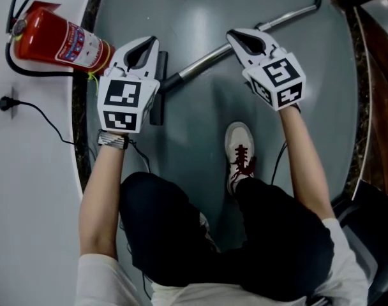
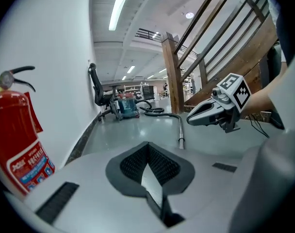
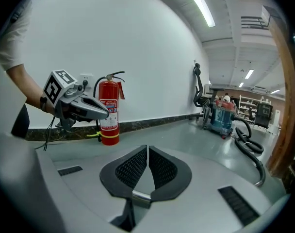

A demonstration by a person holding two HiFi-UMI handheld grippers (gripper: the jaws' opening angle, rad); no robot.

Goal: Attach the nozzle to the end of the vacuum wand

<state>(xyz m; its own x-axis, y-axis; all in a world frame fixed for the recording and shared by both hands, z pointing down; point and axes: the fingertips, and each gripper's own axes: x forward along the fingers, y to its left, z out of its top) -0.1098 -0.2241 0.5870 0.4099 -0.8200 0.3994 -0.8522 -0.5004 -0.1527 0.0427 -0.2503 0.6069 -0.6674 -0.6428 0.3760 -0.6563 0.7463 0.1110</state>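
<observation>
Chrome tubular vacuum wand [image 1: 201, 62] lies on glossy grey floor [image 1: 184, 146].

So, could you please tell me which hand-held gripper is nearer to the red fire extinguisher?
Left. The left hand-held gripper hangs just right of the fire extinguisher in the head view; the right hand-held gripper is farther off, over the vacuum wand.

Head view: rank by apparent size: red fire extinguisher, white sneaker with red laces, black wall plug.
1. red fire extinguisher, largest
2. white sneaker with red laces
3. black wall plug, clearly smallest
</observation>
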